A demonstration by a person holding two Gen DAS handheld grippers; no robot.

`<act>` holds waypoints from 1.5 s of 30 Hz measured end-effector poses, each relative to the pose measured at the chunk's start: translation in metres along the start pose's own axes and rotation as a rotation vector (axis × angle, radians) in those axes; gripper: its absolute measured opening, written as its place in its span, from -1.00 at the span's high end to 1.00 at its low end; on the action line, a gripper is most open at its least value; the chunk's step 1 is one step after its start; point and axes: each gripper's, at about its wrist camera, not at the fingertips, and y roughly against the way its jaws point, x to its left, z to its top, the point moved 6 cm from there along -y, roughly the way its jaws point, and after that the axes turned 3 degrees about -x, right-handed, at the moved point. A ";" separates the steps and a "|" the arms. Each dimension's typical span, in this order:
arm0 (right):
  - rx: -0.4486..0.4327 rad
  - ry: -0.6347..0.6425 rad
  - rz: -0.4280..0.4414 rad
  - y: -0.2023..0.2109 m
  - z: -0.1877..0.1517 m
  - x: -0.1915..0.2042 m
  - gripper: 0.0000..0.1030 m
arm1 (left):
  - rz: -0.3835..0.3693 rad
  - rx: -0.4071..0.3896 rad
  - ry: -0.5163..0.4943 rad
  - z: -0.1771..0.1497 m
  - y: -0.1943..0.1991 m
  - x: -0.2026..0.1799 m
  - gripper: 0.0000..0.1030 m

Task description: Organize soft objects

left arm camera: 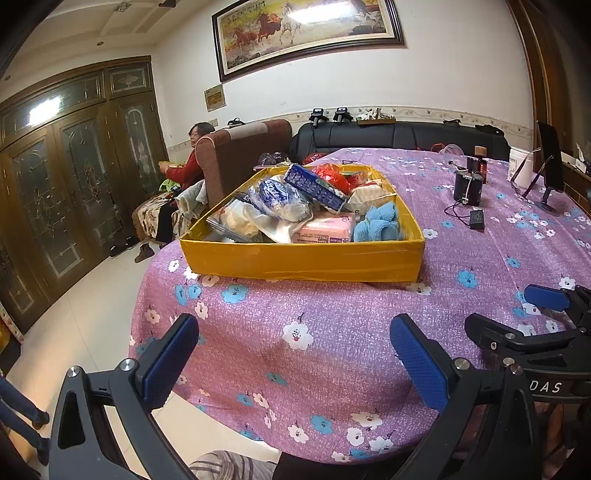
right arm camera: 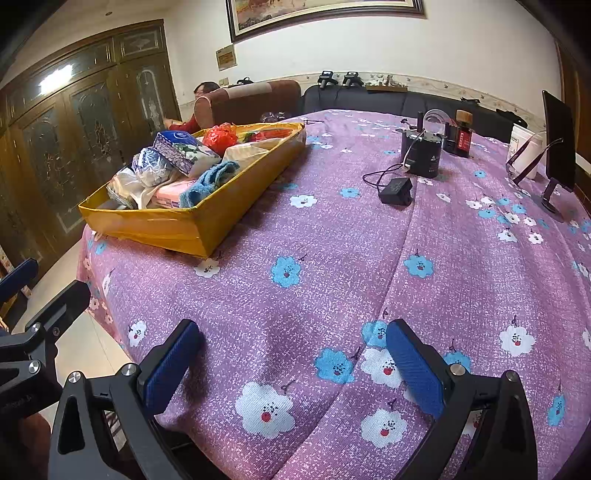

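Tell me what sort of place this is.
Probably a home living room: a black sofa and brown armchair behind a table under a floral tablecloth, with a framed horse painting above.

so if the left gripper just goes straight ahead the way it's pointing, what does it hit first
Probably the near wall of the yellow cardboard tray of soft items. The left gripper is open and empty, with only the purple flowered tablecloth below its path; its height is hard to judge.

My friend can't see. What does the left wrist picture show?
A yellow box full of soft packs and a blue cloth sits on a purple flowered tablecloth. The left gripper is open and empty before it.
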 end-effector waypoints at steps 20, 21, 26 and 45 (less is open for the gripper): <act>-0.009 0.001 -0.001 0.000 -0.001 0.001 -0.99 | 0.013 -0.018 -0.014 0.000 0.006 0.001 -1.00; -0.009 0.001 -0.001 0.000 -0.001 0.001 -0.99 | 0.011 -0.019 -0.014 0.000 0.006 0.000 -1.00; -0.009 0.001 -0.002 0.000 -0.001 0.001 -0.99 | 0.007 -0.020 -0.014 0.001 0.007 -0.001 -1.00; -0.009 0.001 -0.002 0.000 -0.001 0.001 -0.99 | -0.001 -0.020 -0.014 0.002 0.009 -0.003 -1.00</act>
